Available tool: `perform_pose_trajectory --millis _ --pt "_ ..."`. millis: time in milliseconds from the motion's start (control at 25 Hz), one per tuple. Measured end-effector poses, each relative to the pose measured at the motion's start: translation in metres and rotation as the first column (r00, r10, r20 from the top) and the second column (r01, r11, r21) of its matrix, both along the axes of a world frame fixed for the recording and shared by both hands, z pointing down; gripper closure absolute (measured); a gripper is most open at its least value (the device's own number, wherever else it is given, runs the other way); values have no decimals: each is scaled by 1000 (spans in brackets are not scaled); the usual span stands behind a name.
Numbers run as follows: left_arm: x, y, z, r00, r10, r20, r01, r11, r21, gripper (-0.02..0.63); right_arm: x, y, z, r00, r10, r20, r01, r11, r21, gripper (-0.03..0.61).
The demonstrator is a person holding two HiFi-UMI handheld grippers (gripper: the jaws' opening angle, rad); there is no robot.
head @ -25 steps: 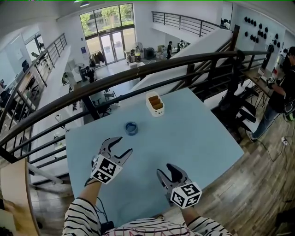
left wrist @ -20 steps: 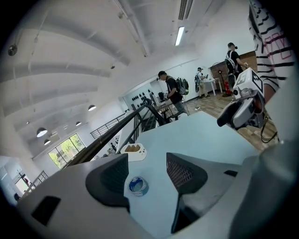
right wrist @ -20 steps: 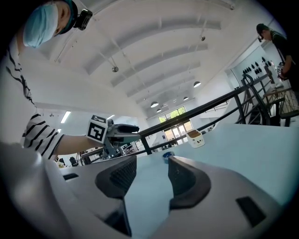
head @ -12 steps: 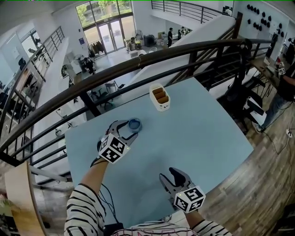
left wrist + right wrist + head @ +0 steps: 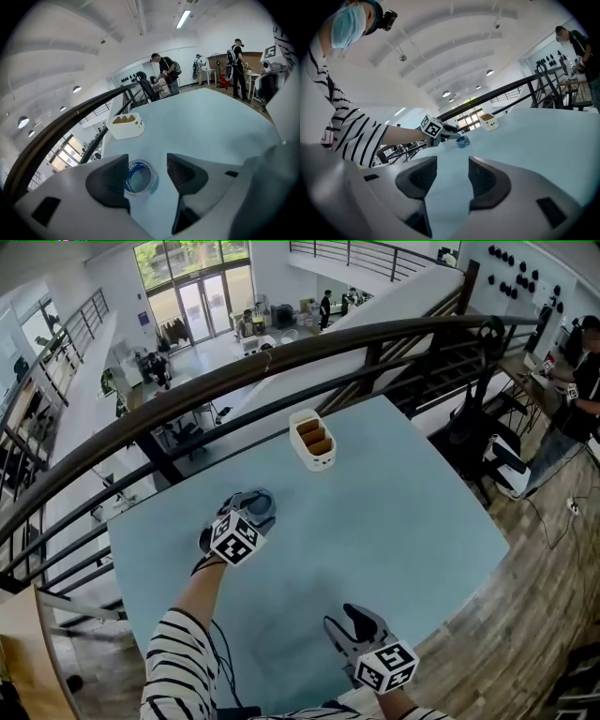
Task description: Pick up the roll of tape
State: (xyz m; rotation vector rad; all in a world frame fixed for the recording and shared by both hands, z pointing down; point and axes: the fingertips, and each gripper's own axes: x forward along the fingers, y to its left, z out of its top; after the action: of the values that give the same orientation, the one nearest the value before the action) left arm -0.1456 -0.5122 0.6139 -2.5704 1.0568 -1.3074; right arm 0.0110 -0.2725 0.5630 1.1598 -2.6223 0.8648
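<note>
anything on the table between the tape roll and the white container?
No. Only bare blue table between the tape roll and the white container, clearest in the left gripper view.

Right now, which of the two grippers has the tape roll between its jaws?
The left gripper: its open jaws straddle the blue roll of tape lying flat on the table. The right gripper, also open, has only bare table between its jaws.

Head view looks steeply down; both low gripper views face the roll of tape (image 5: 137, 166).
</note>
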Motion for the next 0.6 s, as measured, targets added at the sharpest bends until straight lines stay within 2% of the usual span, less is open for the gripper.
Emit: perform_pose_trajectory --millis 320,600 --pt "-4 -21 67 1000 -2 3 3 998 -69 379 8 -3 27 998 34 -56 -38 997 -64 370" --pt "-1 -18 92 981 81 177 -72 996 -56 383 3 -5 39 998 37 -50 -42 994 -103 370"
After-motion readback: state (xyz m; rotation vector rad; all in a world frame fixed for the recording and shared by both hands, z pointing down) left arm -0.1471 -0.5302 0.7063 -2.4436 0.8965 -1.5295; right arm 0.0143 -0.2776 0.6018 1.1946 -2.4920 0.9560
